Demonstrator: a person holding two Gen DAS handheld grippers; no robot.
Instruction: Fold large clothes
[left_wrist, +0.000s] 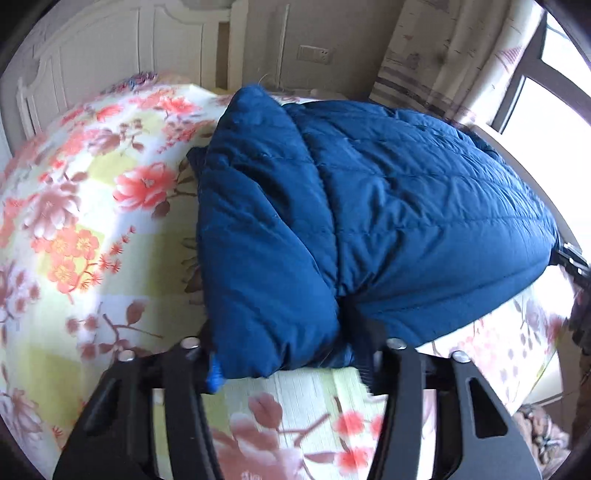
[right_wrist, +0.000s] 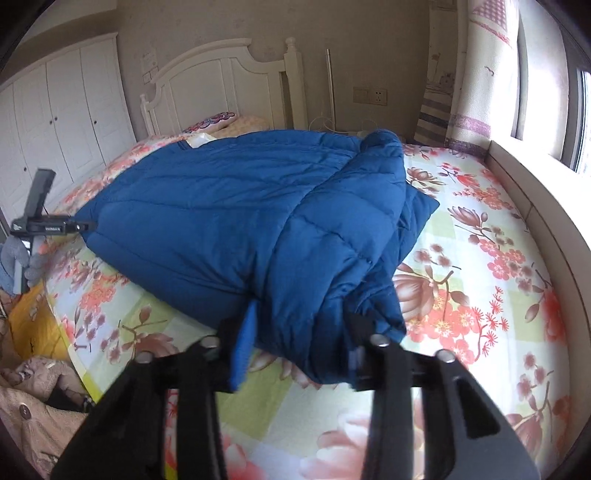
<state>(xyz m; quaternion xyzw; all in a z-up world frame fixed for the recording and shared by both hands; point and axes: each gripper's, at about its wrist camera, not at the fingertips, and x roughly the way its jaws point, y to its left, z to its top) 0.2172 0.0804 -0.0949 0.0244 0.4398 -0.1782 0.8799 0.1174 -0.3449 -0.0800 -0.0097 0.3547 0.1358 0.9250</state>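
Jacket (left_wrist: 369, 221) lies on the bed (left_wrist: 92, 221), its near edge bunched at twelve o'clock inside my left claw (left_wrist: 291, 365) and right claw (right_wrist: 295, 350); both pinch it, fabric hiding their tips.

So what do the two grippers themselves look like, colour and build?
Both the left gripper and right gripper are matte black plastic, with broad linkage arms bearing triangular cut-outs, silver round pivot bolts, and bright blue pads inside the fingers. No cables or sleeves show.
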